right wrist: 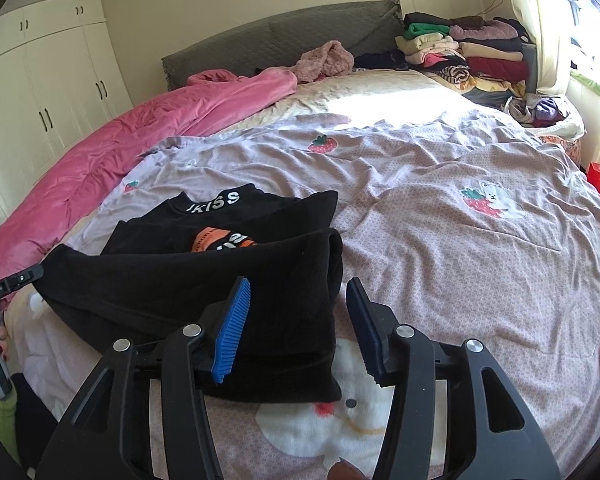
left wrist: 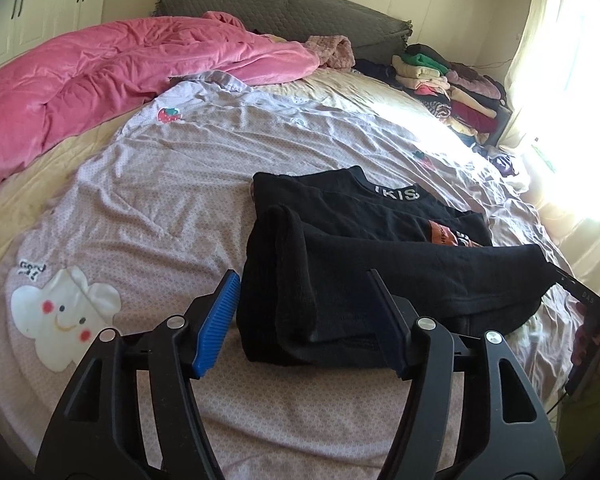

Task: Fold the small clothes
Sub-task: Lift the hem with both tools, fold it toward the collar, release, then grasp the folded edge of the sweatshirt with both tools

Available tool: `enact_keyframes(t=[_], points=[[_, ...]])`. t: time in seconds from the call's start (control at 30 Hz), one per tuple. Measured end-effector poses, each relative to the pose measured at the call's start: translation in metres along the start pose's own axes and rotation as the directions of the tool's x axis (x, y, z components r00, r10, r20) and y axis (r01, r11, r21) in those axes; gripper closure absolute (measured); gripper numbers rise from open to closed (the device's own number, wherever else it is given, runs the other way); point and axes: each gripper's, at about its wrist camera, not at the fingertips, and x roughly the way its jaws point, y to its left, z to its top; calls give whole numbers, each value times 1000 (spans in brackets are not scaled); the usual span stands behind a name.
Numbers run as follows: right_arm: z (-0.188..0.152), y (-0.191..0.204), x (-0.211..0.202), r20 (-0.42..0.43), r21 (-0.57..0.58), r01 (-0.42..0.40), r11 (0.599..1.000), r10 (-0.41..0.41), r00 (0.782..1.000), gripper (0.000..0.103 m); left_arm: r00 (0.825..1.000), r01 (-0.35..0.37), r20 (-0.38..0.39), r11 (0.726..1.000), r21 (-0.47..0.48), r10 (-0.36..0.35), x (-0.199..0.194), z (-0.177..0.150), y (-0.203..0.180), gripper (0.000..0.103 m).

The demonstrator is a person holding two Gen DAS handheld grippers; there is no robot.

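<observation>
Both grippers, left (left wrist: pixel 304 320) and right (right wrist: pixel 298 330), stand spread over the folded black knit sweater (left wrist: pixel 380 272); only the right view shows a strawberry-bear patch (right wrist: pixel 492 202).

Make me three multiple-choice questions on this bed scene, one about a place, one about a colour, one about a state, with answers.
1. Where does the folded black sweater lie?
A. on the lilac patterned bedsheet
B. on the stack of folded clothes
C. on the floor

2. What colour is the crumpled quilt along the bed's side?
A. green
B. pink
C. white

3. How do the right tool's jaws stand?
A. clamped on the sweater
B. apart, no pad pressing cloth
C. shut on nothing

Answers: 1 A, the sheet shows all around it; 2 B, the quilt is plainly pink; 3 B, a clear gap shows between the blue pads.
</observation>
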Motion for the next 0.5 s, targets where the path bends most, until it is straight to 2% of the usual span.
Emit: enact_keyframes(t=[0.13,0.27,0.5], points=[[-7,2,-9,4,-2,-4,1000,4,1000,54,999,32,-16,998,-46,-33,-8,-17,6,42],[-16,1,-14,-1,5,-7,1000,7,1000,54,997,66,-32,994,-88,-69,-12,-31,10,42],[-27,5,-6,-37,17,-22,1000,22,999,54,992,114,-39,990,-84,-118,-3,-28,-3,42]])
